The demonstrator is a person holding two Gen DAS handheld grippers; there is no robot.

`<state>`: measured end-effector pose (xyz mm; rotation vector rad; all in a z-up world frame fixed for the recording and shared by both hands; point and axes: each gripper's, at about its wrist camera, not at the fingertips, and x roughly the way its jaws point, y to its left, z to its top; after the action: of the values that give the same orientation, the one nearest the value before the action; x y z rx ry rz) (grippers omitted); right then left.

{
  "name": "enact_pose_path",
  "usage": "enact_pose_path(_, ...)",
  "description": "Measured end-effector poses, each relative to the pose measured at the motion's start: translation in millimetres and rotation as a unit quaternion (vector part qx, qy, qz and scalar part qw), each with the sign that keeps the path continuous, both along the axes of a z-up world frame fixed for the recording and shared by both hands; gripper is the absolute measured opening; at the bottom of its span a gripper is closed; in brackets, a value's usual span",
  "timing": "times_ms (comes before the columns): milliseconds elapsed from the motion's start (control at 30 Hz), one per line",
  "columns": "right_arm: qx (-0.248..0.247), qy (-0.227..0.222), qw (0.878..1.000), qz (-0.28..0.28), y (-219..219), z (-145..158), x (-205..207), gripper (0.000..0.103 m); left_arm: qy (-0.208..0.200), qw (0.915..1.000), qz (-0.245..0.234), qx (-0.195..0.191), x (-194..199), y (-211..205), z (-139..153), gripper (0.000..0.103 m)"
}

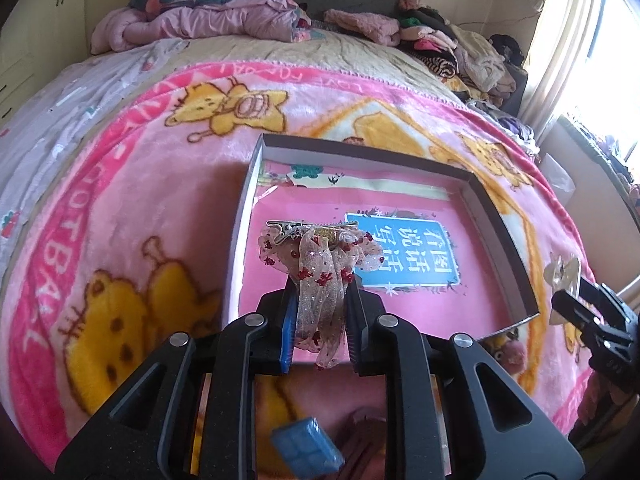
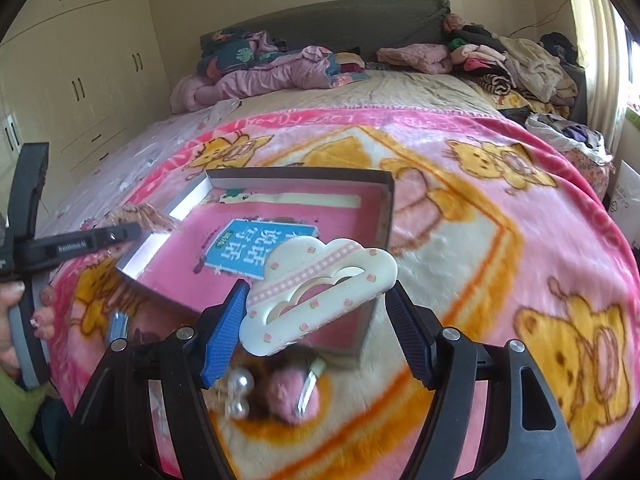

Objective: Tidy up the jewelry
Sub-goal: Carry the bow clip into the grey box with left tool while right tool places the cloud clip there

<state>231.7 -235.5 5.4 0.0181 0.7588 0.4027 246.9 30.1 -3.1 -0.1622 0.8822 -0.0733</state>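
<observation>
Between the left gripper's (image 1: 320, 300) narrow jaws: a sheer glittery ribbon bow with red flecks and a silver metal clip (image 1: 316, 256), pinched by its tails. Between the right gripper's (image 2: 316, 300) half-wide jaws: a cream cloud-shaped plastic hair claw with a pink gingham band (image 2: 316, 288), gripped. Ahead of both, a shallow grey-walled cardboard box with a pink printed floor (image 1: 500, 220), holding no jewelry yet. Beneath the jaws, left on the bed's blanket (image 2: 500, 260): a pearl piece (image 2: 240, 392), a pink fuzzy clip (image 2: 292, 396), a blue square clip (image 1: 308, 452). Likely early going.

Light: we see daylight from the window (image 1: 616, 40), blown out | Distortion: strong fisheye bending, dark corners | Blur: right wrist view smeared, blanket (image 2: 500, 240) soft.
</observation>
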Motion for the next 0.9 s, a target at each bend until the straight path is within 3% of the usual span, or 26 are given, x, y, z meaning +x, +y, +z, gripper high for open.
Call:
enact_pose_path(633,-0.034,0.047,0.998,0.025,49.2,-36.6,79.7,0.067,0.034,0.9989,-0.029,0.013,43.7,-12.2,-27.9,0.018)
enact_pose_path(833,-0.036,0.074,0.996,0.030,59.8,-56.3,88.0,0.067,0.040,0.9986,-0.031,0.014,51.1,-10.1,-30.4,0.032)
enact_pose_path(900,-0.034,0.078,0.996,0.031,61.0,-58.8,87.5,0.068,0.039,0.9986,-0.029,0.019,51.3,-10.7,-30.1,0.042)
